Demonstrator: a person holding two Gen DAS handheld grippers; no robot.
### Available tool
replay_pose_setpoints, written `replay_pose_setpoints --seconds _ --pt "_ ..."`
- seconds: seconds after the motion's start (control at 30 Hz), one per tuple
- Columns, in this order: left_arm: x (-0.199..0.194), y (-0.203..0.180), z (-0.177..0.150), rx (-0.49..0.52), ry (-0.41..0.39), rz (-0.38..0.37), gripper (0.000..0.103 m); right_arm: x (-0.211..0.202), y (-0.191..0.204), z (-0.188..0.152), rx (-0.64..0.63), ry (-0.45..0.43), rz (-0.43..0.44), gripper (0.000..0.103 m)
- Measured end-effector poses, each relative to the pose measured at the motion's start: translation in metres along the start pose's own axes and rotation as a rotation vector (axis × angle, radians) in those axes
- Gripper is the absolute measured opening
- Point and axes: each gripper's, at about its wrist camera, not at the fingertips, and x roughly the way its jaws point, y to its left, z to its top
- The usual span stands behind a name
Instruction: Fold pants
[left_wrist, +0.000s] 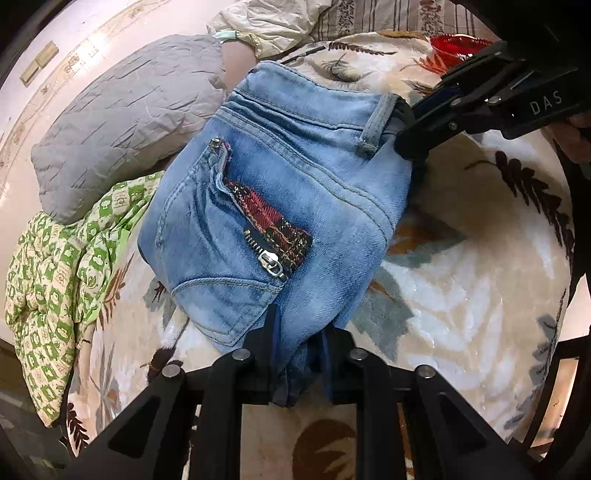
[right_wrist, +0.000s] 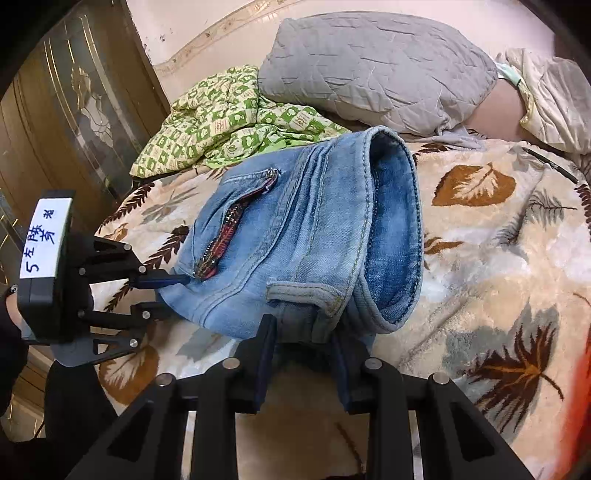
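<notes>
Jeans (left_wrist: 280, 206) hang between your two grippers above the blanket (left_wrist: 461, 295): left gripper (left_wrist: 295, 354) pinches the folded end, right gripper (right_wrist: 303, 343) clamps the waistband beside a belt loop (right_wrist: 306, 291).

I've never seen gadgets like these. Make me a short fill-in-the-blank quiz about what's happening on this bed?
1. Both tools, the left tool and the right tool, are clamped on a pair of blue ____.
2. The pillow behind them is ____ in colour.
3. The blanket underneath is printed with ____.

Missing words: jeans; grey; leaves
</notes>
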Motion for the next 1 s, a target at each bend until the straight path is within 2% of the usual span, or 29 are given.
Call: replay_pose_setpoints --seconds 0.07,0.1,0.13,0.2,0.23,0.33,0.47,0.53,0.63,0.73,0.83,0.9,0.97,1.0 --pt "-0.007 0.002 -0.002 -0.037 -0.002 -0.033 0.047 -0.002 0.000 0.002 0.005 -0.001 0.013 0.035" --pt "-0.012 0.006 -0.003 -0.071 -0.002 -0.051 0.069 -0.004 -0.001 0.003 0.009 -0.001 0.011 0.041" --pt "-0.018 0.012 -0.005 -0.107 -0.017 -0.059 0.078 -0.008 -0.002 0.004 0.011 0.001 -0.002 0.054" --pt "-0.034 0.026 -0.007 -0.191 -0.071 -0.075 0.079 -0.019 -0.005 0.006 0.017 -0.017 -0.011 0.072" --pt "-0.039 0.034 -0.008 -0.236 -0.088 -0.088 0.080 -0.026 -0.008 0.008 0.024 -0.039 -0.007 0.077" --pt "-0.050 0.069 -0.014 -0.429 -0.136 -0.121 0.089 -0.043 -0.022 0.015 0.065 -0.082 0.009 0.083" --pt "-0.038 0.118 -0.022 -0.723 -0.158 -0.164 0.091 -0.045 -0.045 0.033 0.180 -0.083 0.062 0.083" --pt "-0.026 0.134 -0.024 -0.838 -0.145 -0.192 0.097 -0.039 -0.052 0.043 0.211 -0.066 0.085 0.083" --pt "-0.001 0.154 -0.023 -0.963 -0.135 -0.267 0.098 -0.022 -0.061 0.061 0.260 -0.032 0.122 0.083" --pt "0.023 0.166 -0.020 -1.029 -0.105 -0.299 0.098 -0.001 -0.071 0.080 0.333 -0.001 0.194 0.083" --pt "0.045 0.174 -0.019 -1.058 -0.061 -0.294 0.098 0.019 -0.072 0.100 0.333 0.014 0.201 0.082" --pt "0.062 0.183 -0.018 -1.093 -0.046 -0.320 0.098 0.033 -0.070 0.111 0.316 0.039 0.197 0.080" --pt "0.072 0.190 -0.017 -1.124 -0.063 -0.363 0.098 0.049 -0.068 0.120 0.293 0.067 0.197 0.060" --pt "0.075 0.192 -0.015 -1.122 -0.079 -0.395 0.097 0.055 -0.066 0.122 0.283 0.076 0.198 0.033"
